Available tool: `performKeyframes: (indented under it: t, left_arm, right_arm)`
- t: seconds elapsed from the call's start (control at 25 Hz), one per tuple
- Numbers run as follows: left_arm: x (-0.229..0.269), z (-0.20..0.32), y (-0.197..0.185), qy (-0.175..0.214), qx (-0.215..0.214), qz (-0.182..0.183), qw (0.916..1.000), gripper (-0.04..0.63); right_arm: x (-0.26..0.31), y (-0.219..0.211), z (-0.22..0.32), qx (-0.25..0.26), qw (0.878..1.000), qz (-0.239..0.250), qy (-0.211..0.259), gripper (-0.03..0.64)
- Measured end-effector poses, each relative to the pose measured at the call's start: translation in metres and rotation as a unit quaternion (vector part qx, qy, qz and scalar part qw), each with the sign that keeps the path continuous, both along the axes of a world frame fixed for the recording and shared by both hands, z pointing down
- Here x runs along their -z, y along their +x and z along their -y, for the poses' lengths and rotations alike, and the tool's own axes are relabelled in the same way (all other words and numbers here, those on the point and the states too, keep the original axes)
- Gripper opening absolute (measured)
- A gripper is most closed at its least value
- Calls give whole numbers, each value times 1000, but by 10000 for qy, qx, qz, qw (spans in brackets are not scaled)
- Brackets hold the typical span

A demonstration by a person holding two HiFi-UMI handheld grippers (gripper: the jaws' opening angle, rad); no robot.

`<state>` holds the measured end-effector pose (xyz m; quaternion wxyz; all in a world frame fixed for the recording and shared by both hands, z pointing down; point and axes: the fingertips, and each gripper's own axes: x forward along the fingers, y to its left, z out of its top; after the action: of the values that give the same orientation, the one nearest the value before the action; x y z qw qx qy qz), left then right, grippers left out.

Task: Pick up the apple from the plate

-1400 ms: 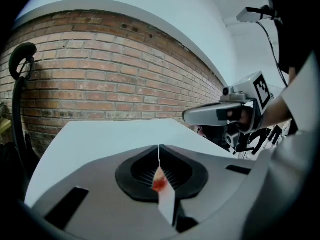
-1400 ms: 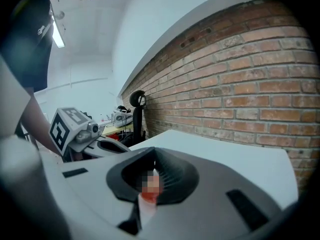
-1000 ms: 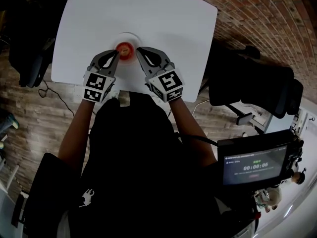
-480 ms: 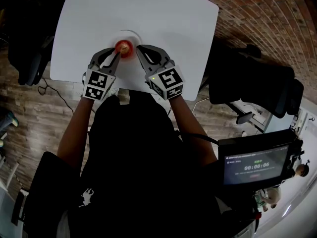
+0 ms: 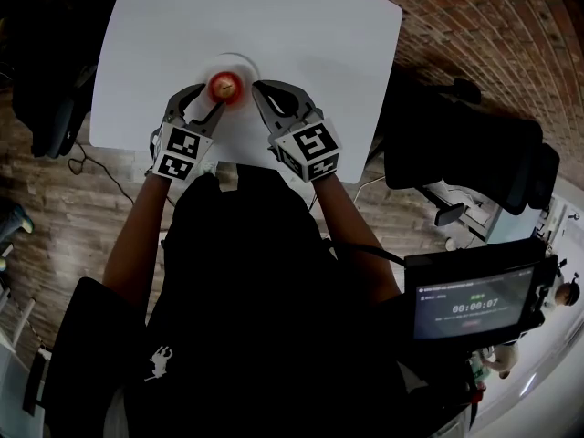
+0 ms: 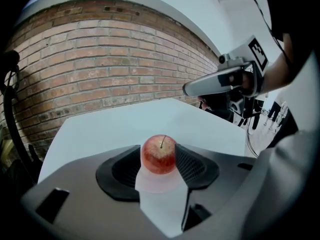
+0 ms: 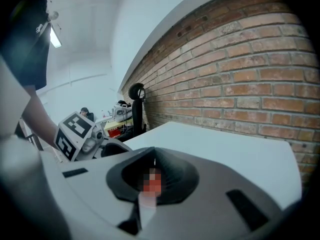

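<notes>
Item: white table point(image 5: 274, 16), square with rounded corners, at the person's 12 o'clock, bare but for one plate. At the table's 9 o'clock: a dark chair point(image 5: 50, 108) close against the edge; below it, about 8 o'clock, a thin cable point(image 5: 105, 176) loose on the plank floor. Left gripper point(image 5: 212, 99): held over the near edge of the table and angled toward 1 o'clock, marker cube at the rear; its dark ribbed pads point(image 6: 197, 166) sit against both flanks of the apple point(image 5: 224, 86), so the claw is clamped on the fruit. Apple: red, yellow-flecked, stem up, over the near part of the small white plate point(image 5: 239, 60); whether it rests on the plate or is just clear of it cannot be told. Plate: round, a little left of the table's middle, toward the near side. Right gripper point(image 5: 258, 89): at the apple's 3 o'clock, just beside it and not touching, tips pointing toward 11 o'clock; jaws drawn together to a thin slit, nothing gripped. It is the only thing close to the fruit on that side. At the table's 3 to 4 o'clock: a black office chair point(image 5: 474, 162), near the corner. At 1 to 2 o'clock: a red brick wall point(image 5: 493, 35) running along the table's far side. At the person's 4 o'clock: a dark screen point(image 5: 474, 304) showing a digital timer.
</notes>
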<state>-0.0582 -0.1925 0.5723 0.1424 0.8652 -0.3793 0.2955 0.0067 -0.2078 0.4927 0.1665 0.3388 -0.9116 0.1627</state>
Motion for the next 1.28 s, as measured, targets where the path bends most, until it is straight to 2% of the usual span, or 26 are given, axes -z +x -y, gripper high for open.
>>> performKeyframes:
  t: [0.4,0.8,1.08,1.28]
  left_arm:
    - [-21,-6,3,-95,-245,306,9992,304]
    - [-38,-5,8,-125,-424,601,9972,344]
    - [-46,-2,9,-166,-461,678,9965,391]
    - [-48,1,12,-171,-516,678,9962,393]
  right_arm:
    - [0,3,2,-51,10000,-18,8,5]
    - [-2,11,2,-184,9998,-50,-28,5]
    - [-4,17,2,-266,9996,-81,-44,5]
    - [-4,20,4,-313,9994,-107,-53,5]
